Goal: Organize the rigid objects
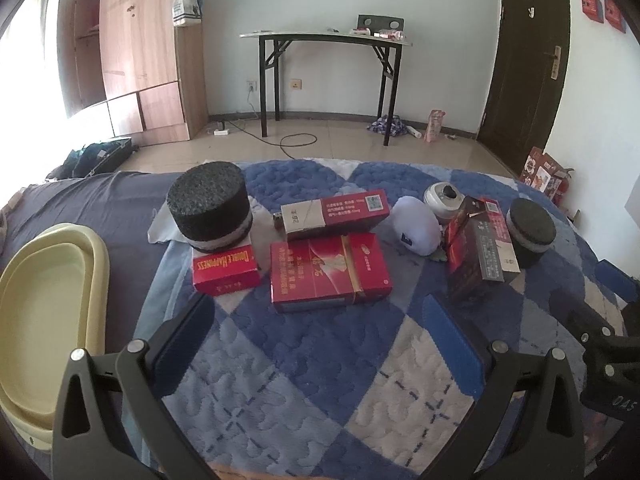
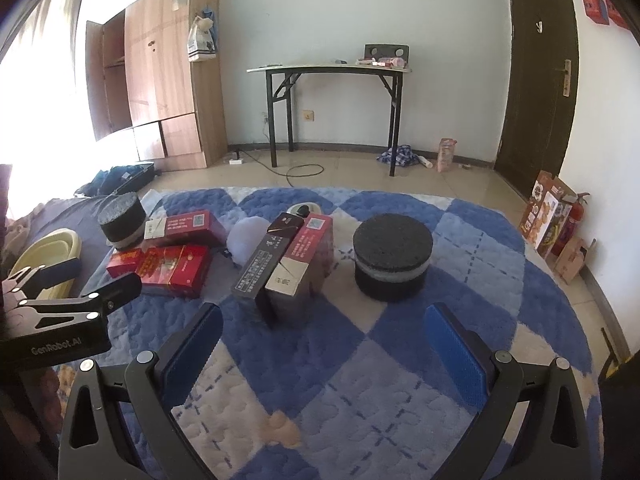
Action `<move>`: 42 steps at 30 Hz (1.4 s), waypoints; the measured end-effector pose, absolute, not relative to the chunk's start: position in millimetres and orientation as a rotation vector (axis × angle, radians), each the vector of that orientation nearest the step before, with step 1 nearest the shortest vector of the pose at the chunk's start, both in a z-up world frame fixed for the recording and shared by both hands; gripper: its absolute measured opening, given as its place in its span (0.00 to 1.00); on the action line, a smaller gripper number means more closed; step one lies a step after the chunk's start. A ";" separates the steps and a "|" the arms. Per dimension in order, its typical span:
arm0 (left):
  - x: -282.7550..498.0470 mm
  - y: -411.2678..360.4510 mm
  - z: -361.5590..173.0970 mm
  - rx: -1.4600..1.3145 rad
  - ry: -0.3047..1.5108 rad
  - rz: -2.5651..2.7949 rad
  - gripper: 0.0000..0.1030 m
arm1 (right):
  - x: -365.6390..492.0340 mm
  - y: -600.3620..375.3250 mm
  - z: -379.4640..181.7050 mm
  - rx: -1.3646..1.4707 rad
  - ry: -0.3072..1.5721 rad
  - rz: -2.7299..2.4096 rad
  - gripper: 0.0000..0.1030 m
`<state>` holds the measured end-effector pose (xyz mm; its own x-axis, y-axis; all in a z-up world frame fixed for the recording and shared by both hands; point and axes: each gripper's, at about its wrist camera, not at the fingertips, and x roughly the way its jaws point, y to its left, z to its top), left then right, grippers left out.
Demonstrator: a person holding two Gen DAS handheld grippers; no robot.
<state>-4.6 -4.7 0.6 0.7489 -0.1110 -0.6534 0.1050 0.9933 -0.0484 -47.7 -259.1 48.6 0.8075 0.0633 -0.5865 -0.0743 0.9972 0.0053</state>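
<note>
On the blue and white quilted blanket [image 1: 304,376] lie a flat red carton [image 1: 328,272], a small red Double Happiness box [image 1: 226,272], a long red box [image 1: 334,216], a dark leaning box [image 1: 480,248], a white soft lump [image 1: 416,226], a white jar [image 1: 442,196] and two black foam cylinders [image 1: 210,208] [image 1: 530,232]. My left gripper [image 1: 320,340] is open and empty, just short of the flat red carton. My right gripper [image 2: 324,340] is open and empty, in front of the dark leaning boxes [image 2: 284,264] and the black foam cylinder [image 2: 392,256].
A cream plastic basin [image 1: 48,312] sits at the left edge of the blanket, also in the right wrist view [image 2: 48,256]. Beyond the bed are a folding table [image 1: 326,38], a wooden wardrobe [image 1: 136,60], a dark door [image 1: 528,60] and cardboard boxes [image 2: 548,216] on the floor.
</note>
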 end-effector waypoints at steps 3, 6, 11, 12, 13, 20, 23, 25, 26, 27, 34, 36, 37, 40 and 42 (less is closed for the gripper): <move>-4.6 -3.9 0.9 -0.011 0.710 -0.118 1.00 | -49.1 -259.8 49.6 -0.020 0.620 0.075 1.00; -5.6 -4.2 2.3 -0.008 0.709 -0.125 1.00 | -47.9 -257.5 47.6 -0.038 0.628 0.063 1.00; -6.4 -5.9 4.6 -0.006 0.707 -0.132 1.00 | -45.2 -254.8 45.7 -0.054 0.633 0.056 1.00; -6.1 -6.0 4.3 -0.006 0.709 -0.129 1.00 | -45.5 -256.1 46.7 -0.046 0.627 0.053 1.00; -5.8 -5.7 4.0 -0.008 0.712 -0.128 1.00 | -46.2 -258.7 48.6 -0.030 0.615 0.048 1.00; -7.3 -4.4 5.7 -0.010 0.699 -0.137 1.00 | -47.0 -262.8 48.3 -0.031 0.623 0.027 1.00; -9.8 -6.8 7.4 -0.010 0.687 -0.188 1.00 | -45.3 -260.6 46.9 -0.033 0.627 0.053 1.00; -10.4 -8.3 7.3 -0.013 0.692 -0.205 1.00 | -45.3 -262.1 46.9 -0.022 0.624 0.067 1.00; -10.7 -8.7 7.0 -0.016 0.695 -0.207 1.00 | -45.4 -264.2 46.9 -0.009 0.623 0.072 1.00; -10.1 -8.5 6.3 -0.021 0.701 -0.211 1.00 | -45.5 -266.5 47.2 0.007 0.622 0.078 1.00; -13.3 -4.5 10.3 -0.033 0.679 -0.185 1.00 | -43.6 -276.8 45.3 0.040 0.624 0.065 1.00; -13.1 -4.2 10.5 -0.028 0.679 -0.181 1.00 | -43.3 -276.1 44.6 0.038 0.624 0.062 1.00; -13.2 -3.8 10.4 -0.029 0.681 -0.184 1.00 | -43.2 -275.7 44.0 0.039 0.625 0.062 1.00; -12.9 -4.9 9.0 -0.018 0.697 -0.189 1.00 | -42.6 -274.6 42.4 0.040 0.628 0.063 1.00; -12.5 -4.0 8.5 -0.028 0.699 -0.196 1.00 | -42.9 -273.8 40.6 0.037 0.627 0.063 1.00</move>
<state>-12.5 -4.0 8.5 0.7479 -0.1887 -0.6364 0.1700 0.9812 -0.0912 -42.9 -273.8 40.6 0.8078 0.0699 -0.5853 -0.0473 0.9974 0.0537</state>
